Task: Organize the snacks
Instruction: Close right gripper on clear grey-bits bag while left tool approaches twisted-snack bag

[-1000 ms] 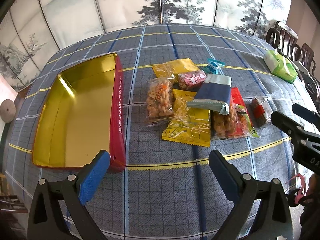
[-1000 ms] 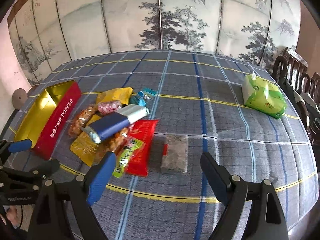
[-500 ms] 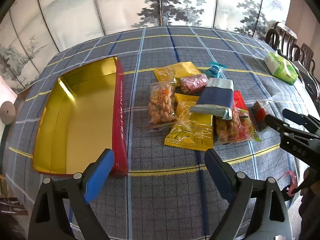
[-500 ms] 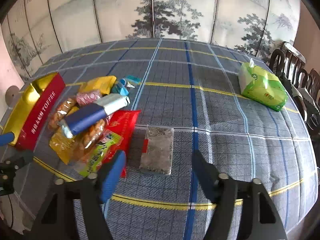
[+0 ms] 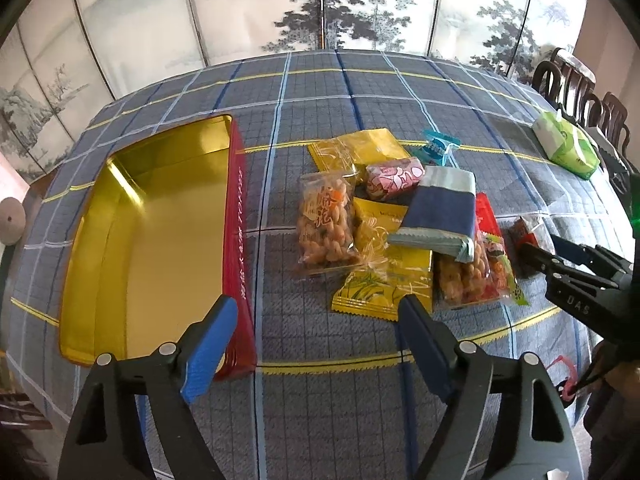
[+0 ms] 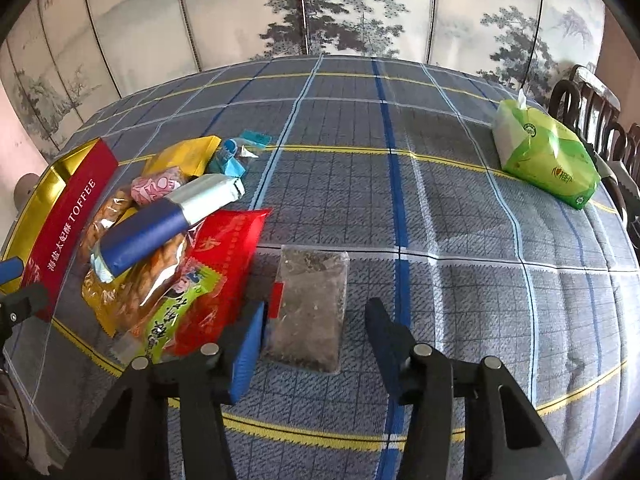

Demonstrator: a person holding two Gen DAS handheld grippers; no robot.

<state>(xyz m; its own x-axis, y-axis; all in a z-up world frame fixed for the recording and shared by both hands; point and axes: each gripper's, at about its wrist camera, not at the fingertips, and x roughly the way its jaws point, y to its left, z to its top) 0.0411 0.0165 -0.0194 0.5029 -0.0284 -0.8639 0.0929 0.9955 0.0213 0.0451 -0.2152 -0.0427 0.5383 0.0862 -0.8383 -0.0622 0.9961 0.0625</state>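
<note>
An open gold tin with a red side [image 5: 160,240] lies at the left of the checked tablecloth. Beside it is a pile of snacks: a clear bag of fried twists [image 5: 326,224], yellow packets [image 5: 384,284], a pink sweet [image 5: 394,174] and a blue and silver pack [image 5: 440,216]. My left gripper [image 5: 316,308] hovers over bare cloth in front of the pile, its jaws closing on nothing. A clear packet of dark snack [image 6: 312,276] lies alone to the right of the pile. My right gripper [image 6: 314,316] straddles its near end, jaws closing, with the right pad [image 6: 380,328] still apart from it.
A green tissue pack [image 6: 544,160] lies at the far right of the table. Dark wooden chairs [image 6: 592,116] stand beyond it. A painted folding screen [image 6: 320,8] runs behind the table. A red packet [image 6: 224,264] lies just left of the dark packet.
Both grippers' jaws have narrowed. My right gripper has dropped forward until the dark packet sits between its fingers. The left gripper has hardly moved.
</note>
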